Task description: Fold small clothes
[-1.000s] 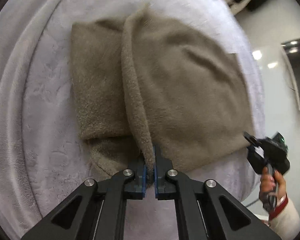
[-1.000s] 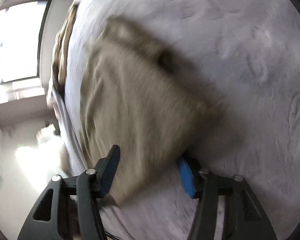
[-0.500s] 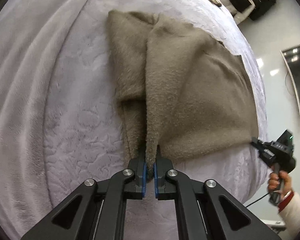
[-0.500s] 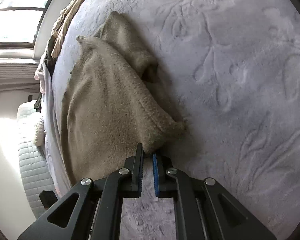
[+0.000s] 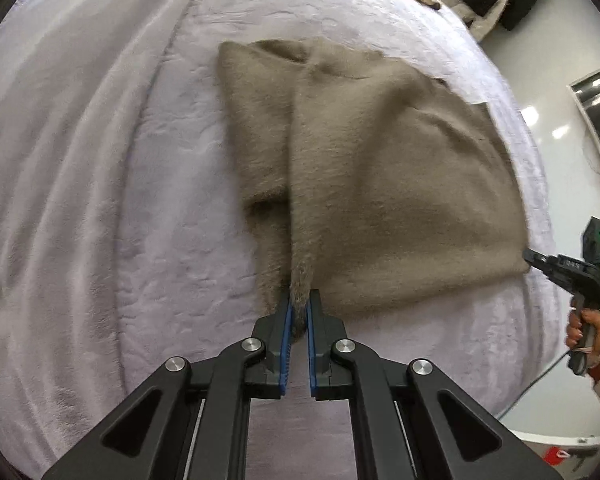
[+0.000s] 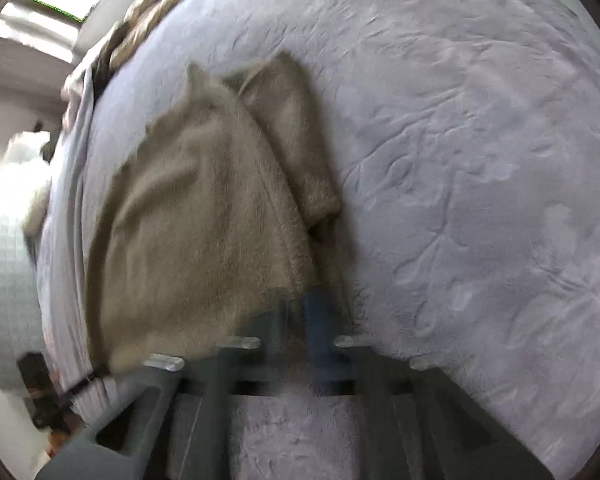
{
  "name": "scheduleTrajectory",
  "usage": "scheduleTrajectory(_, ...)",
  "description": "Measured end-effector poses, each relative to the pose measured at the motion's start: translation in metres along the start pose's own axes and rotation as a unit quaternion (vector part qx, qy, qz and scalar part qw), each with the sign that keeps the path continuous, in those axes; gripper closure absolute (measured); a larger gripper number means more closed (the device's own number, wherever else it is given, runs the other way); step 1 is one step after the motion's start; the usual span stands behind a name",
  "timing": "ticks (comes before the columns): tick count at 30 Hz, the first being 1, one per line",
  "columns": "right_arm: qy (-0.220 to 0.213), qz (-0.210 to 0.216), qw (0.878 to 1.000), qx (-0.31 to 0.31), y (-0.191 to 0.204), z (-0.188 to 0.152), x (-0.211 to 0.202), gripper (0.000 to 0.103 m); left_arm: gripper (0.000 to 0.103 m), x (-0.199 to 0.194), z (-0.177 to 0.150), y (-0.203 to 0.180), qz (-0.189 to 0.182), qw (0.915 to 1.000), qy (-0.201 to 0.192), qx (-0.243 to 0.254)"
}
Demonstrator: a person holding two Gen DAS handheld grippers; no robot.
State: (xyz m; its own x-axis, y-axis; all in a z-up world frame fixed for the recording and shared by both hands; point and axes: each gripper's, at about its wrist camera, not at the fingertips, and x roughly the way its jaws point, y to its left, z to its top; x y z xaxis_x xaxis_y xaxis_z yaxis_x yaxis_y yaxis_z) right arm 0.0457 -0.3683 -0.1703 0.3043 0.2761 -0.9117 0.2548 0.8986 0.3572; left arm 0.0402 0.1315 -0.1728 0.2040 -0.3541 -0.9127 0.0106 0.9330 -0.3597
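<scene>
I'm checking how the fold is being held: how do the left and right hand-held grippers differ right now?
The left hand-held gripper is shut on a bunched edge of the tan garment, sharp in its own view. The right hand-held gripper is blurred in its own view, and whether it pinches the garment there is unclear; the left view shows its tip at the garment's corner. Both are shut, above the pale bedspread.

tan fleece garment on lilac blanket

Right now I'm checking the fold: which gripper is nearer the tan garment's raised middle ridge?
Left. The left gripper is shut on the ridge of the garment; the right gripper sits at its far corner.
</scene>
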Motion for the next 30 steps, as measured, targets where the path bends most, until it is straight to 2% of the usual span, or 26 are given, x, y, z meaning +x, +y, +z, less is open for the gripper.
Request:
scheduleTrajectory(3,0.024,-0.024,0.999,-0.001,-0.011,-0.003,0.010,0.096,0.091,0.000,-0.005,0.017,0.005,0.9988,0.003,-0.048)
scheduleTrajectory(4,0.026,-0.021,0.999,0.008,-0.013,-0.004,0.010,0.095,0.084,-0.004,-0.006,0.019,0.022,0.9982,-0.001,-0.056)
scheduleTrajectory(5,0.023,-0.022,0.999,0.012,-0.012,-0.004,0.008,0.095,0.068,-0.007,-0.007,0.020,0.043,0.9972,-0.007,-0.061)
scheduleTrajectory(6,0.017,-0.027,0.999,0.010,-0.009,-0.004,0.005,0.093,0.058,-0.013,-0.007,0.020,0.070,0.9953,-0.017,-0.065)
scheduleTrajectory(7,0.009,-0.038,0.999,0.003,-0.004,-0.004,0.000,0.092,0.040,-0.018,-0.008,0.021,0.088,0.9936,-0.027,-0.066)
scheduleTrajectory(10,-0.010,-0.073,0.997,-0.024,0.020,-0.006,-0.012,0.071,0.037,-0.028,-0.011,0.022,0.098,0.9921,-0.044,-0.064)
scheduleTrajectory(12,-0.024,-0.055,0.997,-0.057,0.051,-0.010,-0.022,0.043,0.032,-0.029,-0.014,0.022,0.105,0.9911,-0.045,-0.068)
scheduleTrajectory(13,-0.025,-0.045,0.996,-0.074,0.068,-0.010,-0.023,0.039,0.026,-0.029,-0.015,0.023,0.107,0.9908,-0.045,-0.069)
scheduleTrajectory(16,-0.009,-0.002,0.990,-0.142,0.129,-0.013,-0.012,0.039,0.026,-0.028,-0.018,0.023,0.115,0.9894,-0.053,-0.072)
scheduleTrajectory(18,0.008,0.031,0.982,-0.188,0.183,-0.015,0.006,0.041,0.026,-0.029,-0.022,0.023,0.121,0.9881,-0.059,-0.075)
scheduleTrajectory(19,0.015,0.051,0.978,-0.203,0.205,-0.016,0.016,0.047,0.021,-0.030,-0.023,0.024,0.125,0.9872,-0.062,-0.078)
scheduleTrajectory(20,0.026,0.077,0.972,-0.222,0.235,-0.016,0.029,0.066,0.007,-0.032,-0.025,0.025,0.129,0.9861,-0.065,-0.082)
scheduleTrajectory(21,0.034,0.089,0.967,-0.235,0.257,-0.018,0.040,0.075,0.002,-0.035,-0.026,0.027,0.134,0.9846,-0.072,-0.086)
scheduleTrajectory(23,0.047,0.097,0.957,-0.268,0.304,-0.020,0.064,0.075,0.001,-0.040,-0.030,0.029,0.147,0.9821,-0.080,-0.086)
scheduleTrajectory(25,0.061,0.087,0.952,-0.287,0.338,-0.017,0.087,0.075,0.001,-0.045,-0.035,0.034,0.161,0.9797,-0.084,-0.085)
scheduleTrajectory(26,0.059,0.064,0.952,-0.295,0.356,-0.015,0.098,0.073,0.001,-0.046,-0.038,0.036,0.168,0.9783,-0.085,-0.086)
scheduleTrajectory(28,0.045,0.013,0.951,-0.307,0.379,-0.009,0.116,0.055,0.001,-0.049,-0.042,0.041,0.176,0.9764,-0.086,-0.091)
scheduleTrajectory(29,0.037,-0.015,0.951,-0.306,0.388,-0.006,0.125,0.038,0.001,-0.050,-0.045,0.044,0.179,0.9753,-0.089,-0.094)
scheduleTrajectory(30,0.032,-0.030,0.952,-0.303,0.395,-0.001,0.133,0.035,0.001,-0.051,-0.047,0.046,0.182,0.9744,-0.091,-0.096)
